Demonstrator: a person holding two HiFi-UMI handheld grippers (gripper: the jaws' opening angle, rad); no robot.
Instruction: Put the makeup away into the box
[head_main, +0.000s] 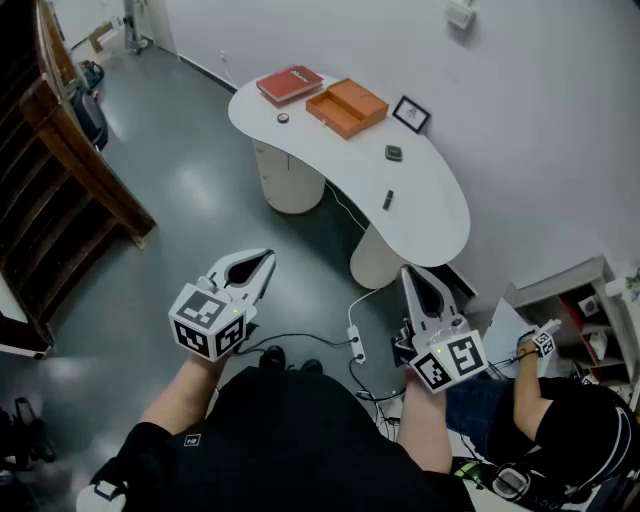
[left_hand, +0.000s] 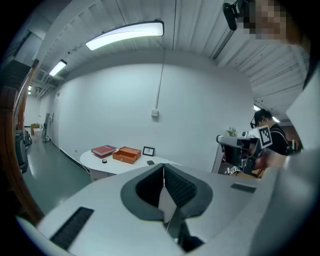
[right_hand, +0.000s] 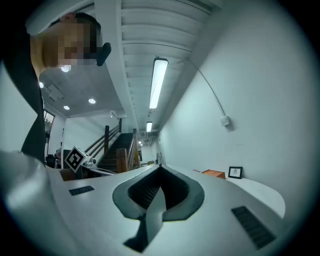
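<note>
An open orange box (head_main: 346, 107) sits on the far white curved table (head_main: 430, 215). On the table near it lie a small round item (head_main: 284, 118), a dark square compact (head_main: 394, 153) and a small dark tube (head_main: 388, 199). My left gripper (head_main: 266, 258) and right gripper (head_main: 407, 273) hover over the grey floor, well short of the table, both shut and empty. In the left gripper view the closed gripper (left_hand: 163, 168) points toward the orange box (left_hand: 126, 154) and the compact (left_hand: 150, 162). The right gripper (right_hand: 160, 168) has the orange box (right_hand: 213, 174) to its right.
A red book (head_main: 290, 84) and a small picture frame (head_main: 411, 114) also lie on the table. A wooden staircase (head_main: 60, 180) rises at the left. A power strip with cables (head_main: 355, 345) lies on the floor. Another person (head_main: 565, 420) and a shelf (head_main: 585, 310) are at the right.
</note>
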